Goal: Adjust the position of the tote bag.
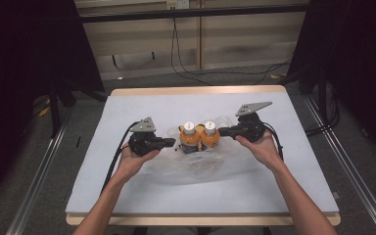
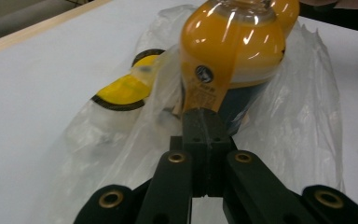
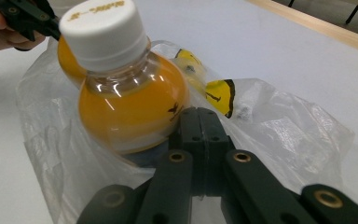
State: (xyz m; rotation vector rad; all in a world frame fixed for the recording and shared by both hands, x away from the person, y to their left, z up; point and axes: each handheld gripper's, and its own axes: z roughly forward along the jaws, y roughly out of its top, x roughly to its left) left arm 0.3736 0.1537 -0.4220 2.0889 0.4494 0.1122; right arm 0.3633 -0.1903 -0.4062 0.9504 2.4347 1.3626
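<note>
We are holding two grippers at either side of a clear plastic bag (image 1: 191,159) lying mid-table on the pale grey table (image 1: 127,196). Two orange juice bottles (image 1: 199,137) with white caps are standing upright, side by side and touching, in the bag's mouth. The left gripper (image 1: 174,143) is pinching the bag film on the left, just beside the left bottle (image 2: 230,60); in the left gripper view its jaws are pressed together with plastic between them. The right gripper (image 1: 221,131) is doing the same on the right, next to the right bottle (image 3: 126,107), jaws clenched on the film. Labels: the left bottle is showing a small dark round logo and an orange strip with tiny print, too blurred to read. The right bottle's white cap (image 3: 103,29) is carrying gold writing, unreadable, and there is a small dark emblem on the bottle. Yellow and black markings (image 3: 219,95) are showing through the bag, text not legible.
</note>
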